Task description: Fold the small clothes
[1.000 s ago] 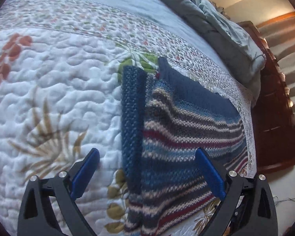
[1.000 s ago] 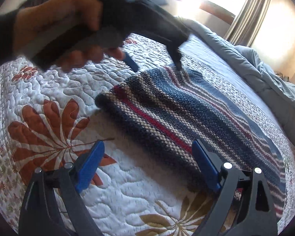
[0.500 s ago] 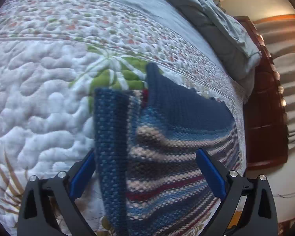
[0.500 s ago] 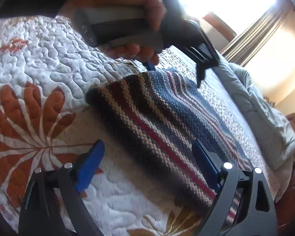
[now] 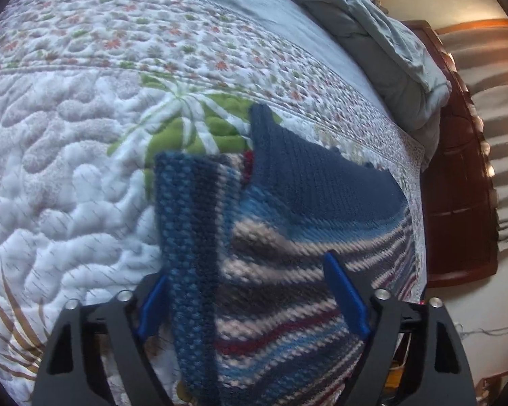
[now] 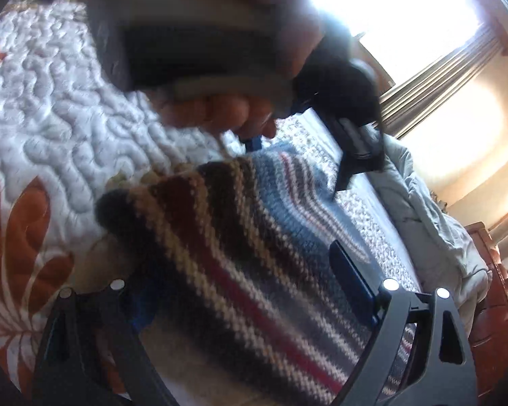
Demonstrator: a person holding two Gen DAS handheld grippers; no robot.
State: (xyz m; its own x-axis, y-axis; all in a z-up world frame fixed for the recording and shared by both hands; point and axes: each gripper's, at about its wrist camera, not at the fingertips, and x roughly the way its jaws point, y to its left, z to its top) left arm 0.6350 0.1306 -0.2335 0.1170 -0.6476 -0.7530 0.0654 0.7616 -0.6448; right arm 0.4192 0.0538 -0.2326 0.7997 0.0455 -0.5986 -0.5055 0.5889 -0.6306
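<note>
Sweater (image 5: 281, 270) was the thing to fold: a small knitted one with blue, cream, grey and red stripes. It lay flat on the white quilt (image 5: 67, 186) on the bed, with its plain dark blue band at the far end and one long side turned in as a blue strip on the left.

The left gripper (image 5: 250, 294) was low over the near part of the sweater. Its jaws were wide open, one on each side of the folded strip and the stripes, and they held nothing. The right gripper (image 6: 244, 287) was at the other near edge, where the knit made a thick rolled corner. Its jaws were wide open too, with the stripes lying between them, and nothing was pinched yet. In the right view the person's hand (image 6: 220, 111) and the left tool were just above the far stripes.

What could go wrong? The knit looked thick and soft. If a jaw closed on only the top layer, the folded side could slip open again. If a jaw dug too deep, it could grab the quilt as well and drag it up. If one side was lifted faster than the other, the fold would come out crooked. The two tools were close and could bump
</note>
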